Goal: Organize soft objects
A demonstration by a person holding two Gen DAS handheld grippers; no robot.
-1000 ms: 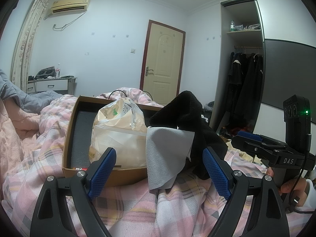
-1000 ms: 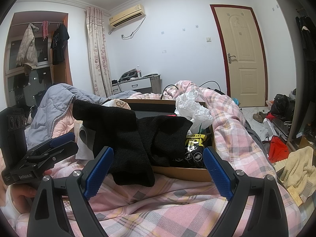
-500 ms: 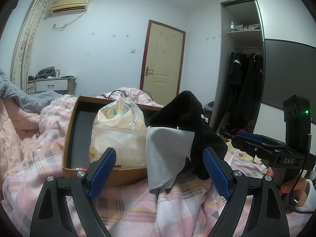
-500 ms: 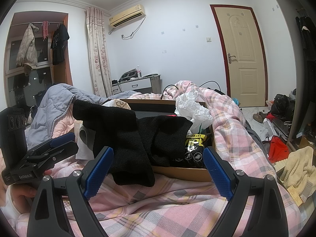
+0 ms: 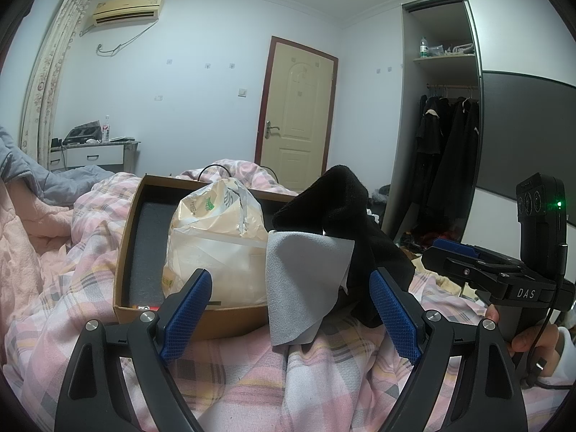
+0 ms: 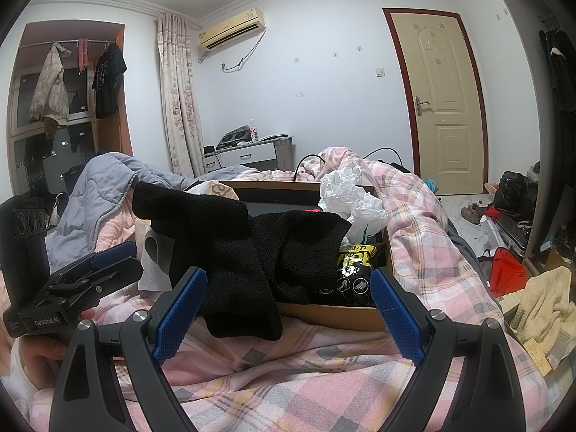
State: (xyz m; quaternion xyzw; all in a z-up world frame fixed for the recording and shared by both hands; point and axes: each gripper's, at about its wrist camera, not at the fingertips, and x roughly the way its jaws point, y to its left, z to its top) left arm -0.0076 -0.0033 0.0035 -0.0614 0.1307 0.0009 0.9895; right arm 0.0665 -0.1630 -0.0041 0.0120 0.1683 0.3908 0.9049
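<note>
We look along the right tool (image 6: 288, 318), its blue pads spread wide with nothing between them, above a pink plaid quilt (image 6: 324, 378) on the bed. At twelve o'clock from it a brown cardboard box (image 6: 334, 315) rests on the quilt. A black knit garment (image 6: 234, 252) drapes over the box's near rim and hangs onto the quilt. Crumpled white plastic (image 6: 351, 199) sits at one o'clock in the box, and a black-and-yellow packet (image 6: 354, 262) lies below it. At nine o'clock we see the left tool (image 6: 90, 273), held by a hand (image 6: 39, 354), beside a grey cloth (image 6: 154, 252).
</note>
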